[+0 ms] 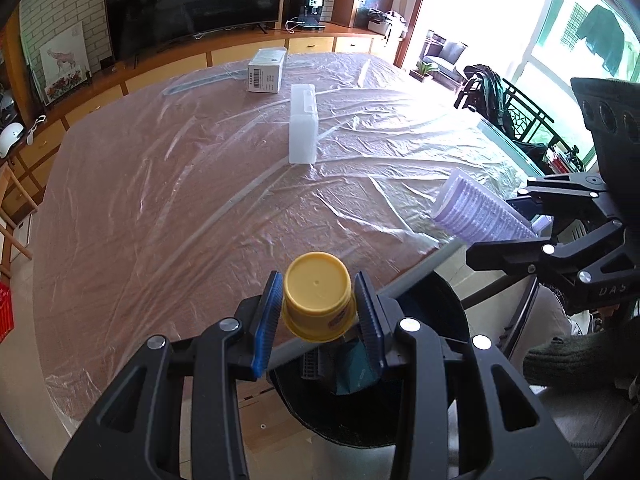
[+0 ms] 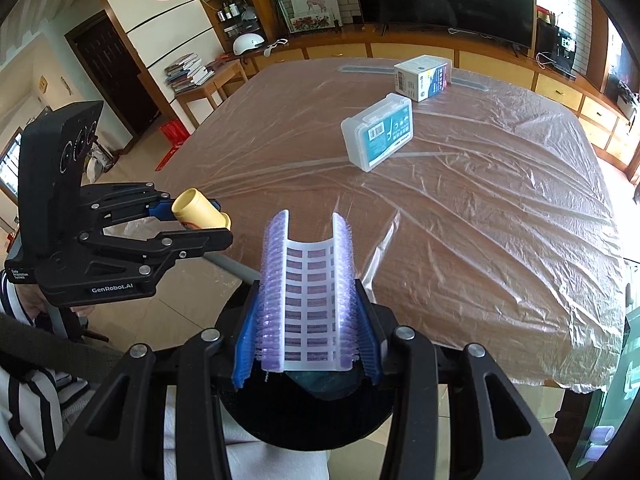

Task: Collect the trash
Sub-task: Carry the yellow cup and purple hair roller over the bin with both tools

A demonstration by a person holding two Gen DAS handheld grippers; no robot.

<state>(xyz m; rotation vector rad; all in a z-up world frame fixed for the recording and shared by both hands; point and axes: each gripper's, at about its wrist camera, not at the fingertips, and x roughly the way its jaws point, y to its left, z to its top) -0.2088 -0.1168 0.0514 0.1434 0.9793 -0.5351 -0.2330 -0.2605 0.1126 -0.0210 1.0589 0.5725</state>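
Observation:
My left gripper (image 1: 318,312) is shut on a small yellow plastic cup (image 1: 318,300), held upside down over a black bin (image 1: 432,360) at the table's near edge. The bin holds some trash. My right gripper (image 2: 306,336) is shut on a curved white and purple bristled hair roller (image 2: 308,292), also above the black bin (image 2: 304,420). In the left wrist view the right gripper (image 1: 532,236) with the roller (image 1: 476,210) shows at the right. In the right wrist view the left gripper (image 2: 200,220) with the cup (image 2: 198,209) shows at the left.
A table covered in clear plastic sheet (image 1: 200,184) carries a translucent plastic box (image 1: 303,128) (image 2: 378,136) and a white carton (image 1: 266,68) (image 2: 424,76) farther back. A TV and wooden cabinets stand behind. A chair and railing are on the right of the left wrist view.

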